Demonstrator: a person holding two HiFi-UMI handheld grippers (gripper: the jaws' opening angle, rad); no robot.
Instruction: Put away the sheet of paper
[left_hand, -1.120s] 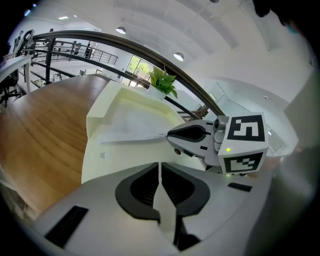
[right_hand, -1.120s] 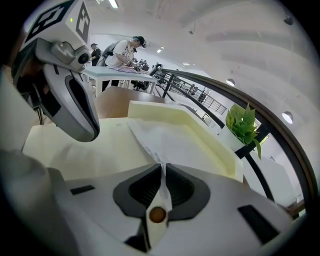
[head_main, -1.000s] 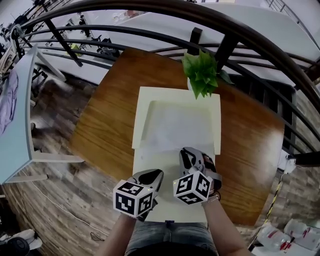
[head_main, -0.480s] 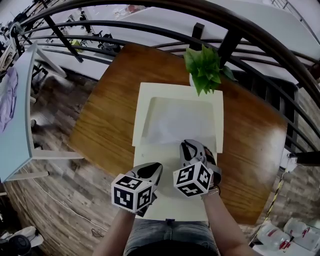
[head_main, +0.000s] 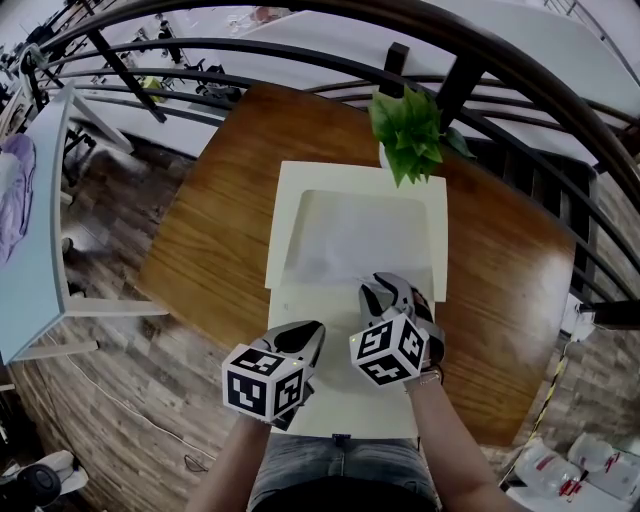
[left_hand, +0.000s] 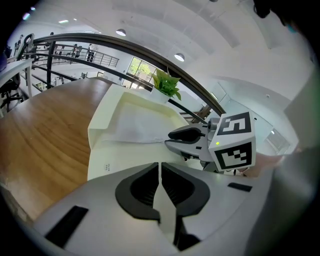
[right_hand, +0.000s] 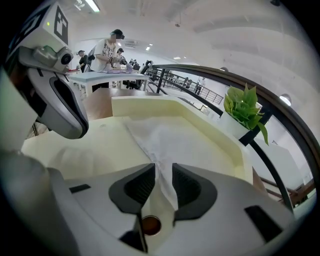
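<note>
Right tool is clamped on the near edge of the sheet. In the right gripper view the paper bunches into a crease and runs straight in between the jaws. Left tool is pinched closed with nothing in it and hangs over the cream flap, just beside the right one. The sheet lies mostly inside the cream tray on the wooden counter. Its far part is flat on the tray floor; the near corner is lifted by the grip. A plant stands at the tray's far rim. The step in hand looks like sliding the sheet fully home. To do it well, keep the right tool low and push straight toward the plant, so the paper slides rather than buckles. Ease the crease out before letting go, and open the jaws only once the near edge is past the tray's front lip. The left tool could press the flap down if the tray starts to creep. Against a second ago, the sheet's near edge was out over the flap and now sits further in. The right tool has gone forward with it, while the left tool has barely shifted.
</note>
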